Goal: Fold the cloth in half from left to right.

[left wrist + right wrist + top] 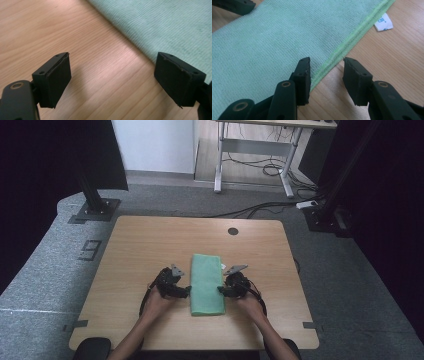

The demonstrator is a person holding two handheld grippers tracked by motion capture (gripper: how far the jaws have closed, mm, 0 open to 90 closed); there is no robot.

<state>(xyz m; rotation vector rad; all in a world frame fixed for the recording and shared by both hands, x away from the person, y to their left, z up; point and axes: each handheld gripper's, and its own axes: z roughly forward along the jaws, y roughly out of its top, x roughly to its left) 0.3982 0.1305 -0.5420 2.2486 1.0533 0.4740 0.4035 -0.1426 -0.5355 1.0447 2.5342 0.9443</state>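
A folded green cloth [207,284] lies lengthwise in the middle of the wooden table [150,240]. My left gripper [186,291] sits at the cloth's left edge, open, with bare wood between its jaws and the cloth [162,27] just beyond its right pad [178,80]. My right gripper [221,290] is at the cloth's right edge, open. In the right gripper view its jaws straddle the stitched edge of the cloth [274,40], one pad [303,80] over the fabric and the other over wood. A white care label [383,23] sticks out from that edge.
A round dark grommet [233,231] sits near the table's far edge. Beyond the table stand a black post base [95,210] on the left and a white desk frame [255,150] with cables on the floor.
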